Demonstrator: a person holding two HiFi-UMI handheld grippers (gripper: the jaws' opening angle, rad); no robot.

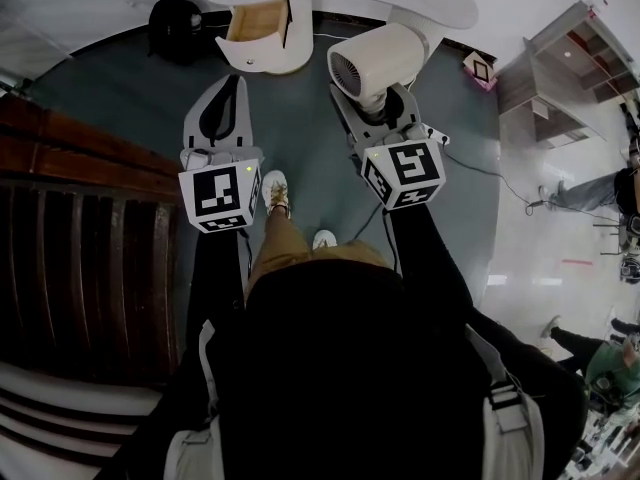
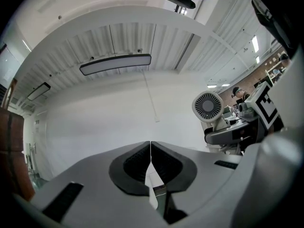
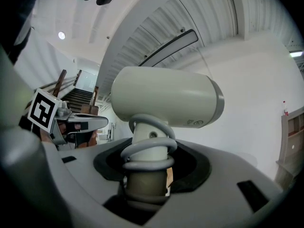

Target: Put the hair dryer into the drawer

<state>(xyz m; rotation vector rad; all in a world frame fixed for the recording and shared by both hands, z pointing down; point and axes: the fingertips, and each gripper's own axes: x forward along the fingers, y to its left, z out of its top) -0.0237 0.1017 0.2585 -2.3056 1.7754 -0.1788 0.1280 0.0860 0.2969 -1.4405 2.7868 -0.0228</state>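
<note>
Right tool (image 1: 386, 103) clamps the hair dryer (image 1: 378, 60) by its handle, with the barrel lying crosswise above the jaws. The open drawer (image 1: 258, 23) lies ahead and to the left, nearly in line with the left tool (image 1: 222, 108), whose jaws are closed on nothing.

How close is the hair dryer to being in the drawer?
Done: the drawer stands open, and the right gripper grips the hair dryer by its handle. In hand: the dryer is in the air, right of the drawer in the head view, not inside. Left: move it over, set it in, let go. The left gripper is shut, empty.
</note>
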